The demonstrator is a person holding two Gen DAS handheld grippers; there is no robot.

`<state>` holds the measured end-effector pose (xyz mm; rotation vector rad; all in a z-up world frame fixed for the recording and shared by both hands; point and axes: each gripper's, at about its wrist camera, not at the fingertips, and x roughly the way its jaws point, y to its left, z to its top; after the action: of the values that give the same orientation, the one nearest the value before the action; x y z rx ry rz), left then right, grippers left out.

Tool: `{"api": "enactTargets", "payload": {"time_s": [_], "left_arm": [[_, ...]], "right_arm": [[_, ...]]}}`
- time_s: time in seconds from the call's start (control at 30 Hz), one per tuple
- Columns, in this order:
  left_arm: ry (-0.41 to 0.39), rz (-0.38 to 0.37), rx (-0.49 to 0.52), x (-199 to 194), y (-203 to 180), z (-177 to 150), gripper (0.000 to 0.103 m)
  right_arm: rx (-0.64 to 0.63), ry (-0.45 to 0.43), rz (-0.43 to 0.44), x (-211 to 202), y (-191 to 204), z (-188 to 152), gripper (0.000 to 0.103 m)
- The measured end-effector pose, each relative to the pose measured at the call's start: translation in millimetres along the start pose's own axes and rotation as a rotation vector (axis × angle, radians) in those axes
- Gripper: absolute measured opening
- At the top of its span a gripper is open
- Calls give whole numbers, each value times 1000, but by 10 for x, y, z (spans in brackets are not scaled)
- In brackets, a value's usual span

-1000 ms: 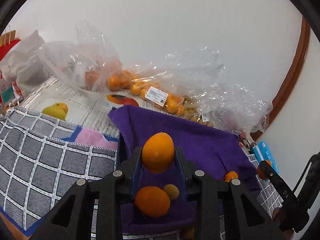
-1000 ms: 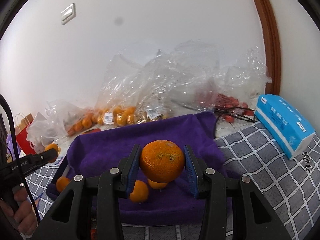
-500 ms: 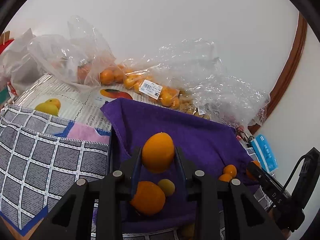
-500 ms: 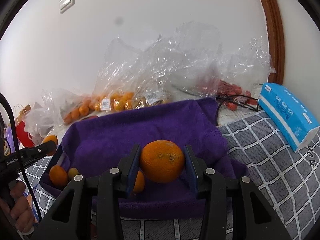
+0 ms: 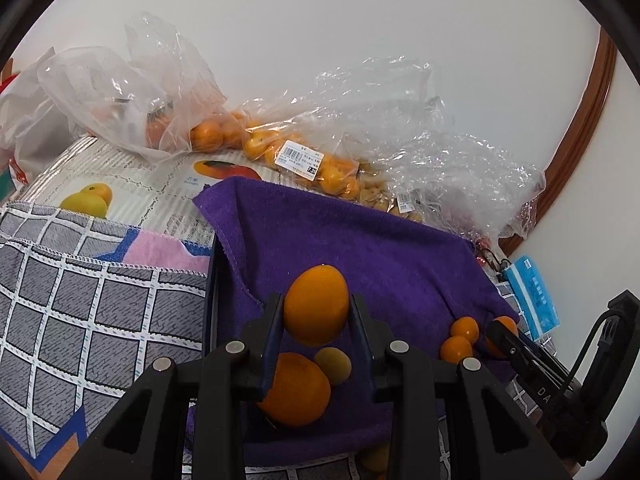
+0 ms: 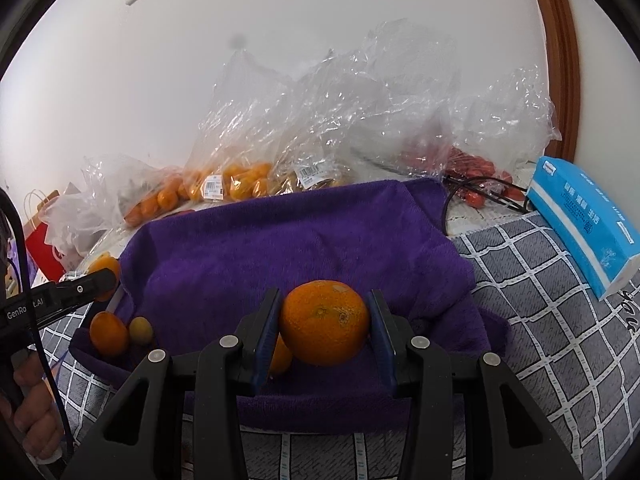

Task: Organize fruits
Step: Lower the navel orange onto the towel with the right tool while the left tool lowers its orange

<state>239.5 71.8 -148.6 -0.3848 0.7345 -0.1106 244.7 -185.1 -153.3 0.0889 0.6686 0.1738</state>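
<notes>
Left wrist view: left gripper [image 5: 316,312] clamped on a smooth, egg-shaped orange fruit [image 5: 315,303], blue pads pressed to both sides, fruit held above the purple towel [image 5: 360,252]. Directly below it on the towel, a larger orange [image 5: 296,390] touching a small yellow-green fruit [image 5: 333,365]. Further right on the towel, two small oranges [image 5: 460,340] side by side, just beside the tip of the right gripper [image 5: 505,337], itself closed on an orange seen only partly. Left of the towel, a grey checked cloth [image 5: 80,312]; beyond that, a printed fruit sheet [image 5: 132,188]. Along the far wall, clear plastic bags [image 5: 280,136] holding small oranges, one with a white price label. At far right, a blue tissue pack [image 5: 532,298].

Right wrist view: right gripper [image 6: 324,324] clamped on a round, dimpled orange [image 6: 325,322], pads tight on both flanks, held over the near edge of the purple towel [image 6: 304,248]. Behind the left pad, another orange [image 6: 280,354] partly hidden. At the towel's left end, an oval orange [image 6: 109,332] beside a small yellowish fruit [image 6: 141,330]. Just above those, left gripper [image 6: 102,274] with its fruit at the tip, and a hand [image 6: 28,412] on its handle at the left edge. On the right, blue tissue pack [image 6: 584,220] lying on the checked cloth [image 6: 540,320]. Bags of oranges [image 6: 224,184] and small red fruit [image 6: 472,168] at the far side.
</notes>
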Motion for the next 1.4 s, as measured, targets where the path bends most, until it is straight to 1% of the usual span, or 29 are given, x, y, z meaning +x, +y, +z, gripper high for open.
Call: {"api": "enactTargets", "payload": {"time_s": [0.5,0.63,0.87,1.03,1.23,1.4], "left_arm": [[42,3,32,68,-46,-36,31],[41,4,41,66,-62,-42,31],[45,0,48,74,-69,-42,31],[45,4,60,81,-80,-47,31],[49,-25,62,69,-89,-51,31],[46,-10,84,77,-125,-62,31]], "right_arm": [[-12,38,7,73,31,-19,43],[-15,48,8,90,40,-26,43],[-34,36,6,70,72,-28,43],[-25,30,13,56,48,-23,43],[-9,23,11,42,34,-20,43],[-8,24,8,45,34,-21,43]]}}
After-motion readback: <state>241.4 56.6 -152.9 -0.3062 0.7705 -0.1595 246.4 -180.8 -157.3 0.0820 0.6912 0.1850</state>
